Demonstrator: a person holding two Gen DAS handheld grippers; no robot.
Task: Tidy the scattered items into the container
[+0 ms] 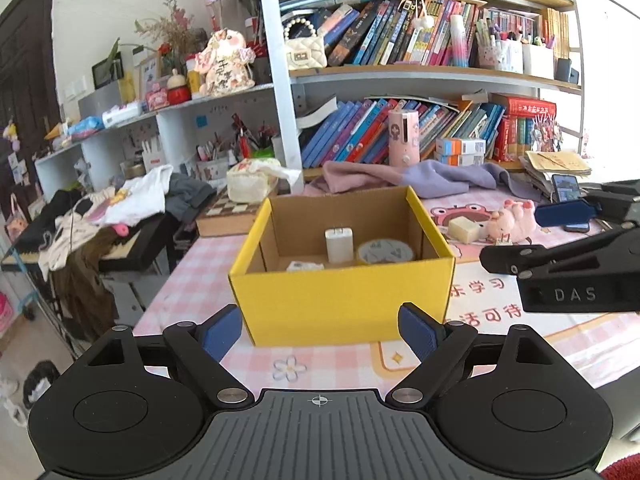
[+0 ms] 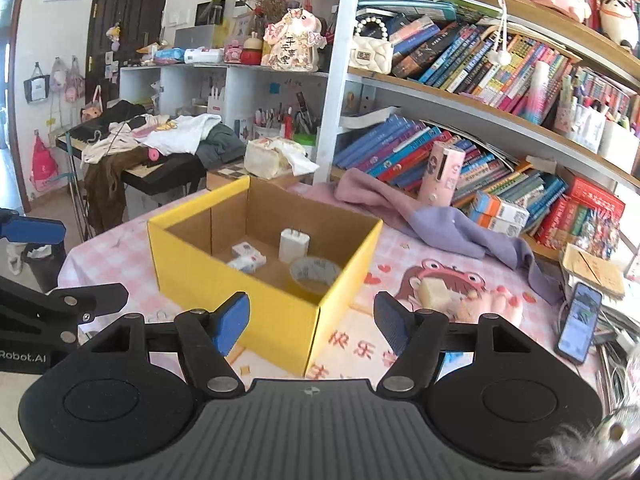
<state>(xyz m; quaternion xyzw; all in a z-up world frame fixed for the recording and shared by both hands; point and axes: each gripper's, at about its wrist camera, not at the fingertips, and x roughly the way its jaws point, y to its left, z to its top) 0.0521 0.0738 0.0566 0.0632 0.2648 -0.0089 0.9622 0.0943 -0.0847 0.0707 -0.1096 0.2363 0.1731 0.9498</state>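
Note:
A yellow cardboard box point(image 1: 344, 304) stands open on the pink table mat; it also shows in the right wrist view point(image 2: 240, 300). Inside are a white charger plug point(image 1: 339, 245), a tape roll point(image 1: 385, 251) and small white packets point(image 2: 249, 258). On the mat to the right of the box lie a cream block point(image 1: 464, 229) and a pink plush pig point(image 1: 514, 220); the block shows in the right wrist view point(image 2: 435, 294). My left gripper point(image 1: 320, 330) is open and empty just in front of the box. My right gripper point(image 2: 312, 320) is open and empty at the box's near corner.
A purple cloth point(image 2: 436, 224) lies behind the box. A phone point(image 2: 578, 322) lies at the right edge. Bookshelves full of books point(image 1: 400, 132) stand behind. A keyboard with clothes point(image 1: 112, 216) is to the left, beyond the table edge.

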